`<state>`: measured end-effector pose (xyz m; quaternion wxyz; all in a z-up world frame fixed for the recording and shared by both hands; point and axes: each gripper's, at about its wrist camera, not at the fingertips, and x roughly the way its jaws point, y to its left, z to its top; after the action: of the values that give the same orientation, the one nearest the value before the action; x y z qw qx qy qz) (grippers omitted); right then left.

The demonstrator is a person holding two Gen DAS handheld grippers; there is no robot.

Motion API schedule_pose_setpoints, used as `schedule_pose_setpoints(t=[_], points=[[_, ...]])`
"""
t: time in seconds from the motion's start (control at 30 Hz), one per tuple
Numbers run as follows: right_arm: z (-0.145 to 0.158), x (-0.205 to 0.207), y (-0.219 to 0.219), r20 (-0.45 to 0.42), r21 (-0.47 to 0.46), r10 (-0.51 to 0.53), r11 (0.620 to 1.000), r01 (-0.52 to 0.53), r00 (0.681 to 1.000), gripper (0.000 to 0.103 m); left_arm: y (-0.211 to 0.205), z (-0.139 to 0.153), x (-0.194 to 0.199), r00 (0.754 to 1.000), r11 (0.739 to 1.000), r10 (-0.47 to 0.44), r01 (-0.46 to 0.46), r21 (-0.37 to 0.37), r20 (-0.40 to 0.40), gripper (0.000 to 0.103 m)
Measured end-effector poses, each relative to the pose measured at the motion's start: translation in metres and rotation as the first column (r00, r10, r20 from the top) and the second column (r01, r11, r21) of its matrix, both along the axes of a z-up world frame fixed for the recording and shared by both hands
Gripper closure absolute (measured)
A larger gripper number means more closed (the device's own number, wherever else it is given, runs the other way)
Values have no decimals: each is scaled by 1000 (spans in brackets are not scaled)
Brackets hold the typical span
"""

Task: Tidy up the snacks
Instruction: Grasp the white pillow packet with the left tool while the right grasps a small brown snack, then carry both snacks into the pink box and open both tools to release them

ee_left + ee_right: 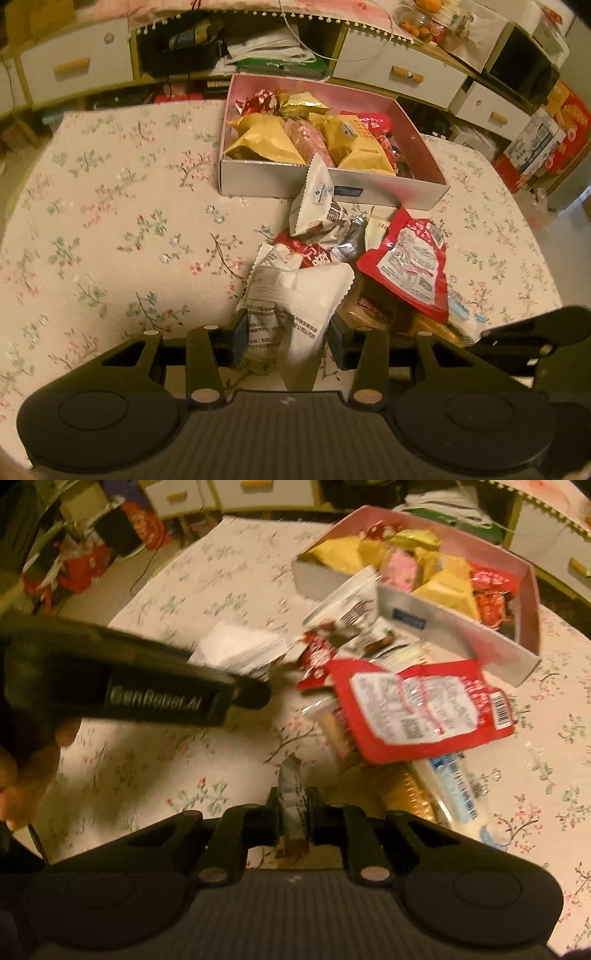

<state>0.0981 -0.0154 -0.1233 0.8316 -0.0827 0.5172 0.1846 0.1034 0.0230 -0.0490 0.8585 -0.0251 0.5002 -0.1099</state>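
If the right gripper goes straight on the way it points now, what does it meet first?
Probably the red packet lying in the loose snack pile, ahead of the right gripper, which is shut on a thin wrapper. Depth is unclear.

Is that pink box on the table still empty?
No, the pink box already holds several yellow, gold and red snack packets.

free: tablecloth (pixel 110 221) left of box (pixel 258 181) | blocked: snack pile (pixel 369 251) before box
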Motion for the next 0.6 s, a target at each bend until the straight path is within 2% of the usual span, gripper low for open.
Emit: schedule_pose_setpoints(t=[0.27,0.6], points=[[14,5,-16,42,49,-52,998,50,998,92,-12,10,-4,996,996,-37,30,90,84,53],[31,12,-25,74,110,-102,989,94,992,92,-18,21,-5,990,994,-51,38,100,134,53]])
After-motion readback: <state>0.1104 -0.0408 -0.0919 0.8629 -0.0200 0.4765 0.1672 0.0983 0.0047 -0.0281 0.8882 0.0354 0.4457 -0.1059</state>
